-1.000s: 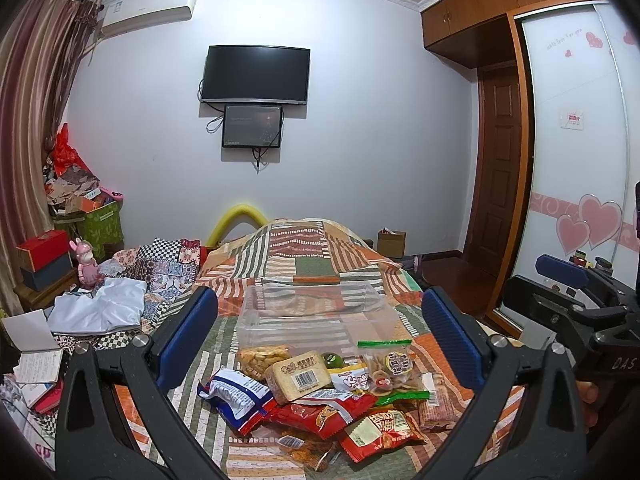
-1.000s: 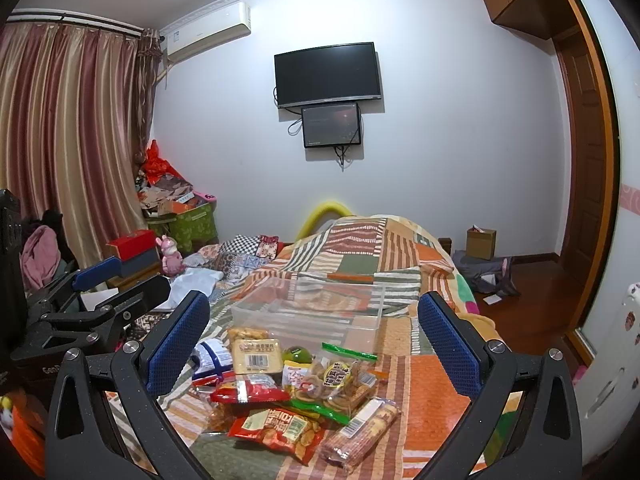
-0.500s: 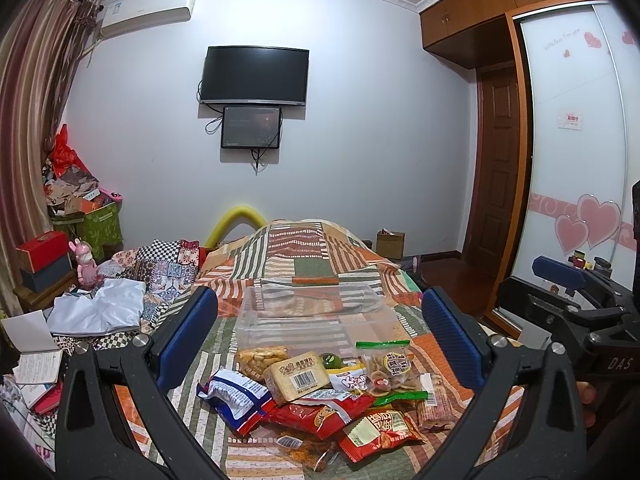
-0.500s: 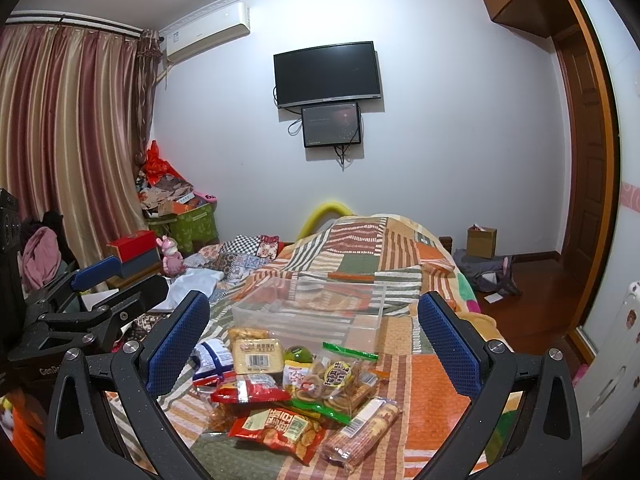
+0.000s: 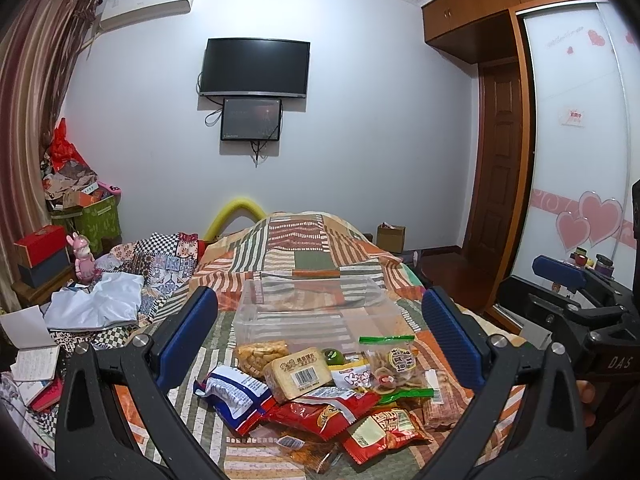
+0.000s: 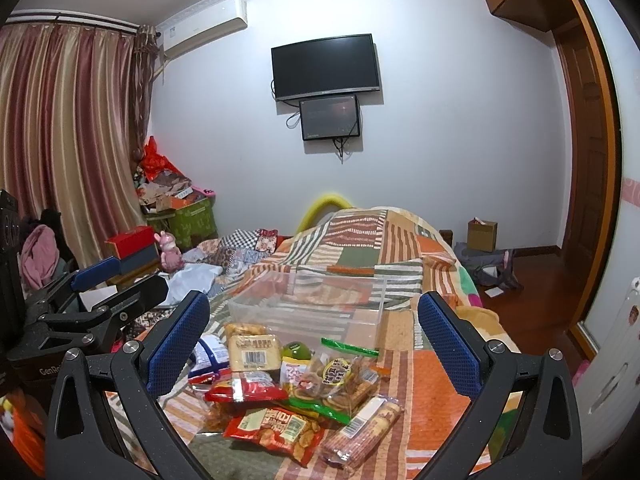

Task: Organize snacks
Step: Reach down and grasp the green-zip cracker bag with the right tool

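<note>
A pile of snack packets [image 5: 320, 392] lies on the patchwork bedspread, also in the right wrist view [image 6: 288, 384]. It holds red bags, a blue and white bag [image 5: 234, 394], a tan cake pack [image 5: 302, 372] and a clear zip bag of rings [image 5: 394, 362]. A clear plastic box [image 5: 316, 308] stands empty just behind the pile, also in the right wrist view [image 6: 312, 300]. My left gripper [image 5: 320, 338] is open and empty above the pile. My right gripper [image 6: 312, 344] is open and empty, held to the right of the left one.
The bed [image 5: 312, 248] runs away toward a wall with a TV [image 5: 256, 68]. Clothes and papers [image 5: 96, 304] lie on the left. Boxes and a green bin [image 5: 96, 220] stand by the curtain. A wardrobe and door [image 5: 500, 184] are on the right.
</note>
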`<state>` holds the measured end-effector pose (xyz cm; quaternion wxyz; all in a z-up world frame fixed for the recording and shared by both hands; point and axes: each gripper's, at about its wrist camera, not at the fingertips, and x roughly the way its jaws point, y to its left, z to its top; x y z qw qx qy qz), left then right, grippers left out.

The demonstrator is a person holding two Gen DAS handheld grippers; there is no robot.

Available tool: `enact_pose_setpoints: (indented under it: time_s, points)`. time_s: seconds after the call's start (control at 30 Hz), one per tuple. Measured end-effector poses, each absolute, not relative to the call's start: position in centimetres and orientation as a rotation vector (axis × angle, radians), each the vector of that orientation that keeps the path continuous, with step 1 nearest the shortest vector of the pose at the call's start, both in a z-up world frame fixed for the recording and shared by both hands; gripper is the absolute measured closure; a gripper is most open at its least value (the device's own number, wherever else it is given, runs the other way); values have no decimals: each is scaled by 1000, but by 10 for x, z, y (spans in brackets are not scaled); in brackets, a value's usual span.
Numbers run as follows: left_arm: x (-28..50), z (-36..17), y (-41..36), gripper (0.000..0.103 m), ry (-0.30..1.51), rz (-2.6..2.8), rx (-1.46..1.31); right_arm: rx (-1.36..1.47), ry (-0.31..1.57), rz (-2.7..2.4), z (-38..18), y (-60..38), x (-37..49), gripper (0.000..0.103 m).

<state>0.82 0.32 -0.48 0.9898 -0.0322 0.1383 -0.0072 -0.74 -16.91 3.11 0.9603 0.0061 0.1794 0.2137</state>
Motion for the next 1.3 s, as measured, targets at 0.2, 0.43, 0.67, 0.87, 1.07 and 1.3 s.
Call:
enact_pose_setpoints:
  time_s: [0.2, 0.43, 0.67, 0.87, 1.07, 1.3]
  points:
    - [25, -21, 9, 0, 334, -23, -73, 19, 420, 429, 17, -169, 12, 0]
    - [60, -58, 24, 0, 472, -20, -98, 45, 559, 436, -16, -172, 43, 0]
    - [103, -97, 48, 0, 619, -6, -174, 76, 683, 433, -50, -174, 70, 0]
    - [132, -121, 47, 0, 693, -23, -195, 81, 769, 430, -72, -169, 87, 1]
    - [156, -143, 42, 13, 776, -58, -213, 41, 823, 462, -85, -154, 92, 8]
    - [166, -157, 32, 14, 831, -63, -172, 37, 879, 499, -101, -147, 100, 24]
